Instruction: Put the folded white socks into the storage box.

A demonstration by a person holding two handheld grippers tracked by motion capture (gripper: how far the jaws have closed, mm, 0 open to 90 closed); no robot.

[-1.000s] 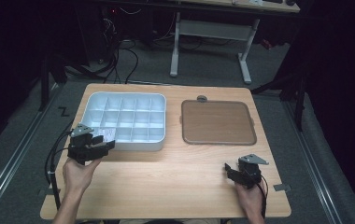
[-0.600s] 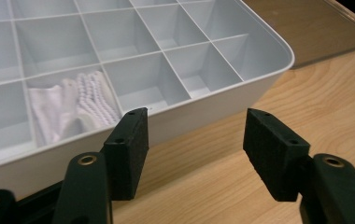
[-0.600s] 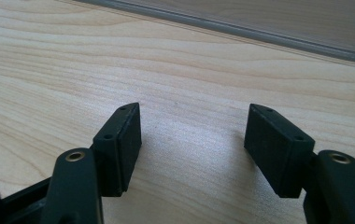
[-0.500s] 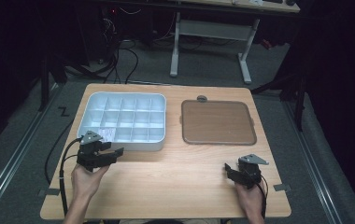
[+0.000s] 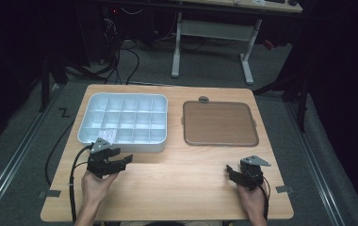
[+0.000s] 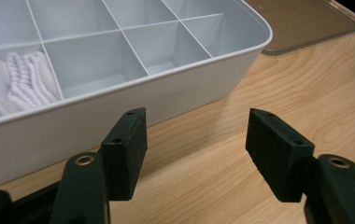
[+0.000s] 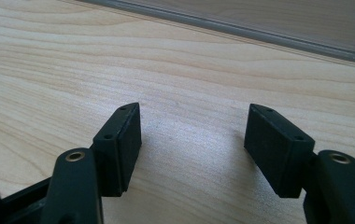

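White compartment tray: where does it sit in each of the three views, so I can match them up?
High view: the white compartment tray lies upper left on the table, just beyond the left gripper.
Left gripper view: it fills the upper left, a white knitted item in one near cell.
Right gripper view: not in it.
Shared landmark: the brown lid beside the tray.

Count on the counter point(image 5: 177, 188)

1 white tray point(image 5: 123, 141) with 1 white cloth point(image 6: 24, 79), 1 brown lid point(image 5: 218, 123), 2 tools: left point(image 5: 120, 162), right point(image 5: 231, 173).
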